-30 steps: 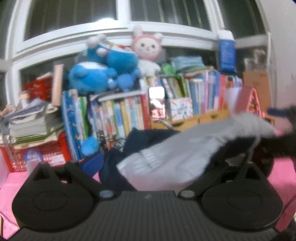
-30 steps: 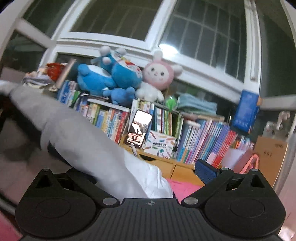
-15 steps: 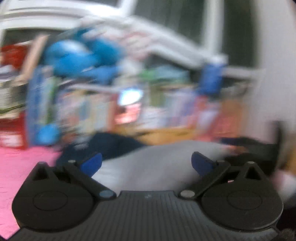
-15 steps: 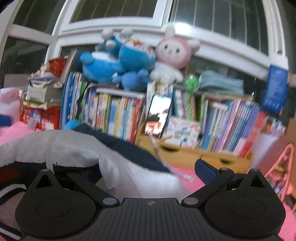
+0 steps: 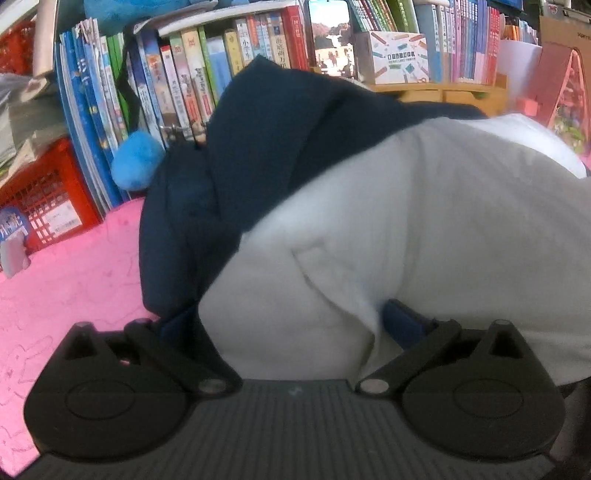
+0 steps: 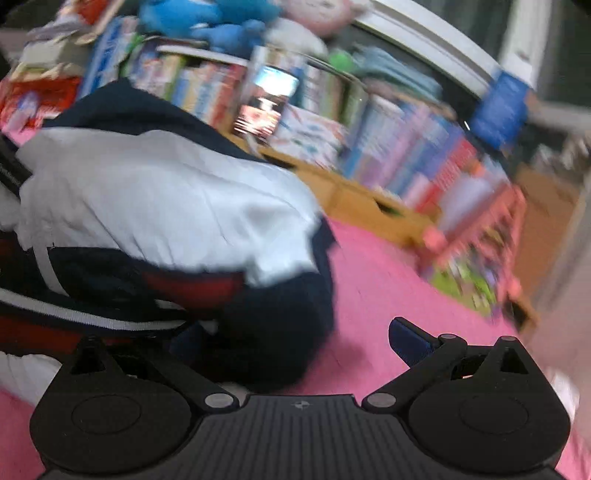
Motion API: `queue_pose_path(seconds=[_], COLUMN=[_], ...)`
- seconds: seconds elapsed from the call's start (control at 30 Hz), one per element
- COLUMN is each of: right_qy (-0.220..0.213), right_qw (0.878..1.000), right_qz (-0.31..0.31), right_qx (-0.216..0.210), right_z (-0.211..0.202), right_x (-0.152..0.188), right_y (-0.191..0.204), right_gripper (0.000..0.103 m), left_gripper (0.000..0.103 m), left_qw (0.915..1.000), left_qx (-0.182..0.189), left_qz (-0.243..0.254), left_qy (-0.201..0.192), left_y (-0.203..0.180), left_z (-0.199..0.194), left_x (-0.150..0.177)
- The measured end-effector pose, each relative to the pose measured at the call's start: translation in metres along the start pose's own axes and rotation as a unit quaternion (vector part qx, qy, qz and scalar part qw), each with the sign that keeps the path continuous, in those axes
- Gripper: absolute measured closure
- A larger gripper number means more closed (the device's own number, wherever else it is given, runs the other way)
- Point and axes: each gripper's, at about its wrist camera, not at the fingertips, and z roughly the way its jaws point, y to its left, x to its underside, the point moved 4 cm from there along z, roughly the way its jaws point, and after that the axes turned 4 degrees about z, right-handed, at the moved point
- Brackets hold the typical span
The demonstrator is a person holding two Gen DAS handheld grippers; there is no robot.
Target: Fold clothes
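A jacket with a white lining (image 5: 424, 229) and navy outer cloth (image 5: 236, 162) lies bunched on the pink surface (image 5: 66, 280). My left gripper (image 5: 291, 325) is open, its jaws wide apart, pressed low against the white cloth, which drapes between and over the blue fingertips (image 5: 402, 325). In the right wrist view the same jacket (image 6: 159, 199) shows navy, white and red bands. My right gripper (image 6: 295, 339) is open at the jacket's right edge; its left finger is hidden by navy cloth, its right fingertip (image 6: 410, 341) is over bare pink surface (image 6: 388, 280).
A row of books (image 5: 192, 74), a red crate (image 5: 40, 199), a phone (image 5: 328, 37) and a wooden drawer box (image 6: 369, 206) line the back. Blue and pink plush toys (image 6: 207, 18) sit on the books. A colourful item (image 6: 476, 269) stands at the right.
Both grippers have dropped from a raised hold down to the pink surface. The jacket, lifted and stretched a second ago, now lies bunched, and both cameras sit much closer to it.
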Motion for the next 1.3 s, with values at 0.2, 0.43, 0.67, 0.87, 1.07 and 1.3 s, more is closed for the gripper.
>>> queue_pose_path(seconds=[0.2,0.43,0.67,0.87,1.07,1.3], right_qy=[0.004,0.026,-0.028,-0.076,-0.131,-0.130], right_qw=[0.997,0.984,0.997,0.995,0.988,0.991], right_qz=[0.023,0.041,0.056,-0.071,-0.078,0.011], right_qx=[0.072,0.170,0.034,-0.009,0.001,-0.026], right_z=[-0.042,-0.064,-0.085,-0.050,-0.031,-0.031], right_x=[0.025,0.051,0.039,0.009,-0.040,-0.068], right_y=[-0.045,-0.091,-0.056,0.030,0.051,0.015], right_gripper=[0.000,0.000,0.001,0.001,0.001,0.000], left_gripper=[0.000,0.000,0.000,0.000,0.000,0.000], left_qw=[0.9998,0.9996,0.9981,0.9888,0.9865,0.9886], left_qx=[0.005,0.007,0.029,0.102,0.079,0.069], left_qz=[-0.018,-0.025,-0.027,0.063,0.143,0.131], left_qy=[-0.008,-0.012,-0.048,-0.090,0.001,-0.029], left_y=[-0.002,-0.001,0.008,-0.012,-0.030,-0.032], left_z=[-0.001,-0.003,-0.057,-0.137,-0.126,-0.134], left_x=[0.002,0.004,0.003,0.031,0.080,0.078])
